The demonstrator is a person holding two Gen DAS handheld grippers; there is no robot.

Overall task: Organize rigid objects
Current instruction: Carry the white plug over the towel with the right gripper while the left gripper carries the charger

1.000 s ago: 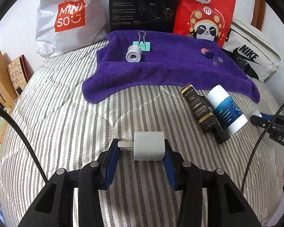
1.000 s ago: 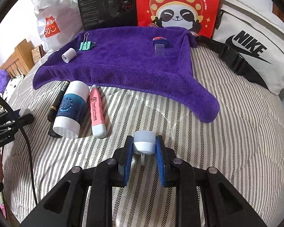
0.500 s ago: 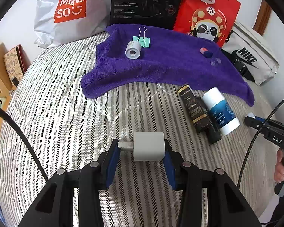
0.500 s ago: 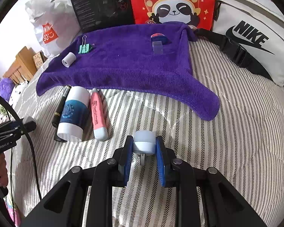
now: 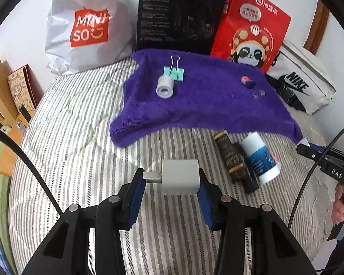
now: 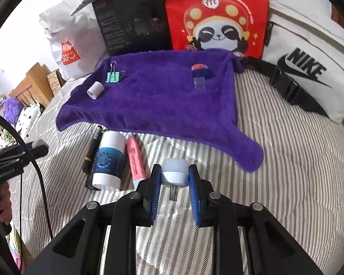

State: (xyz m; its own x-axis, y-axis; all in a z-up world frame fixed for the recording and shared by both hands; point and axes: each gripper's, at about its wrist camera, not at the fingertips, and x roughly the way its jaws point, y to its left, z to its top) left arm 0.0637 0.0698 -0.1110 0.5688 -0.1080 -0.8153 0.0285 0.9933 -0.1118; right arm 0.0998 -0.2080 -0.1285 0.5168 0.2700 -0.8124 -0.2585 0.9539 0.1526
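Observation:
My left gripper (image 5: pixel 170 180) is shut on a white plug charger (image 5: pixel 180 177), its prongs pointing left, held above the striped bed. My right gripper (image 6: pixel 174 177) is shut on a small pale blue and white cylinder (image 6: pixel 174 173) with a dark connector hanging below it. A purple towel (image 5: pixel 201 105) (image 6: pixel 158 100) lies further back. On it are a white tape roll (image 5: pixel 164 87) (image 6: pixel 95 89), a green binder clip (image 5: pixel 174 72) (image 6: pixel 113 76), a red-blue eraser (image 5: pixel 247 81) (image 6: pixel 200 70) and a clear piece (image 5: pixel 259 94) (image 6: pixel 200 84).
On the bedspread in front of the towel lie a dark tube (image 5: pixel 234 160) (image 6: pixel 92 146), a white-blue bottle (image 5: pixel 261 158) (image 6: pixel 110 160) and a pink tube (image 6: pixel 135 158). Bags and a black box (image 5: pixel 178 16) line the wall. A white Nike bag (image 6: pixel 309 68) sits right.
Both grippers have risen with their objects still held; the bed and towel look further away in both views. The other gripper and a hand show more at each view's edge.

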